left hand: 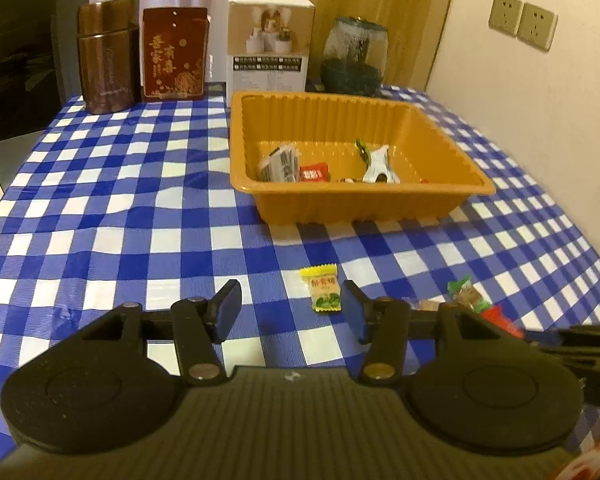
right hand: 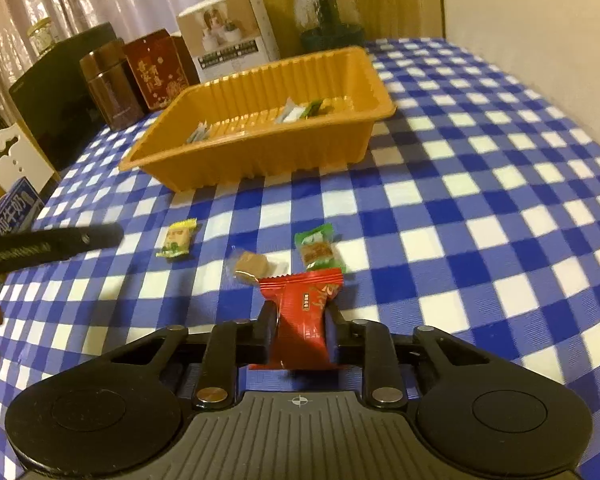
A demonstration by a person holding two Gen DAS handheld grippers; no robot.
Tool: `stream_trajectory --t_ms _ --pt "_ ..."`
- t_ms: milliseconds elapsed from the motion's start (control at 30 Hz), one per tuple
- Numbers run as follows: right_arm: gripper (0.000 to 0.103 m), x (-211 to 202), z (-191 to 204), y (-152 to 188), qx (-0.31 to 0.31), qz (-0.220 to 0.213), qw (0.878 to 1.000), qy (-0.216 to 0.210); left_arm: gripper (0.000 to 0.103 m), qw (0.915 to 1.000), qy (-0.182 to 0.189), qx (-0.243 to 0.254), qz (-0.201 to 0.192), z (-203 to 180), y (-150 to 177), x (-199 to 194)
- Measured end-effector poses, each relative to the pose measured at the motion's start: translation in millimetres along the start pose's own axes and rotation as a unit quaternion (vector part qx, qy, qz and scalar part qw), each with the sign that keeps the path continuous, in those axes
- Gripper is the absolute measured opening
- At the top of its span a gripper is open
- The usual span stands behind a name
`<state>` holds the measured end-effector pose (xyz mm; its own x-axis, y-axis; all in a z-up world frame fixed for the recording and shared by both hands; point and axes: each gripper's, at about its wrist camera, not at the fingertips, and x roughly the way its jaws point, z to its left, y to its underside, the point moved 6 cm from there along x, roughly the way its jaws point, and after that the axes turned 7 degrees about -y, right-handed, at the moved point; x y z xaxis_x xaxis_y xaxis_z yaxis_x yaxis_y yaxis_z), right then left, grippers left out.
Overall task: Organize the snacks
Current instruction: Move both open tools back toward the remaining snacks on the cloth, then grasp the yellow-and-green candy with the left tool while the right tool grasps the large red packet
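Two fingers of the right gripper (right hand: 301,330) pinch a red snack packet (right hand: 302,320) at its waist, its crimped top edge fanning out above the pads. The left gripper (left hand: 290,312) has its jaws wide apart with nothing between them, above the blue-and-white checked tablecloth (left hand: 100,216).

Just beyond the left gripper's right finger lies a yellow snack packet (left hand: 322,289), flat on the cloth; in the right wrist view the same packet (right hand: 177,239) lies to the far left of the held one. Just past the red packet's top edge sit a clear-wrapped brown candy (right hand: 249,266) and, to its right, a green-wrapped bar (right hand: 318,250), near each other on the cloth. In the left wrist view the green bar (left hand: 466,292) shows to the right, partly hidden behind the gripper.

Farther back stands an orange plastic tray (left hand: 380,204) with ribbed walls. Inside it lie a grey-and-white packet (left hand: 279,163), a small red packet (left hand: 314,173) just beside it, and a white-and-green packet (left hand: 376,162) toward the right.

Along the far edge of the table stand a brown tin (left hand: 107,56), a dark red box with gold lettering (left hand: 175,54), a white carton (left hand: 270,42) and a dark glass jar (left hand: 355,56).
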<state>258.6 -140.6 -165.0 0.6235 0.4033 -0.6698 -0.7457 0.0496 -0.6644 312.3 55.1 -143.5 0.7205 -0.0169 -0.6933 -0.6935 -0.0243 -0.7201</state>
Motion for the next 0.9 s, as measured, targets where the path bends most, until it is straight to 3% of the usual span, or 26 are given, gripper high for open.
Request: stream_trajectory --t_ms 400,900 --pt "0.024 -12.7 -9.9 -20.1 0.019 -0.053 0.998 0.013 0.049 0.9998 0.016 0.001 0.012 -20.0 0.2 33.3" --pt "0.024 -11.7 -23.9 -30.4 0.051 -0.059 0.997 0.016 0.022 0.9995 0.002 0.018 0.027 -38.6 3.2 62.6"
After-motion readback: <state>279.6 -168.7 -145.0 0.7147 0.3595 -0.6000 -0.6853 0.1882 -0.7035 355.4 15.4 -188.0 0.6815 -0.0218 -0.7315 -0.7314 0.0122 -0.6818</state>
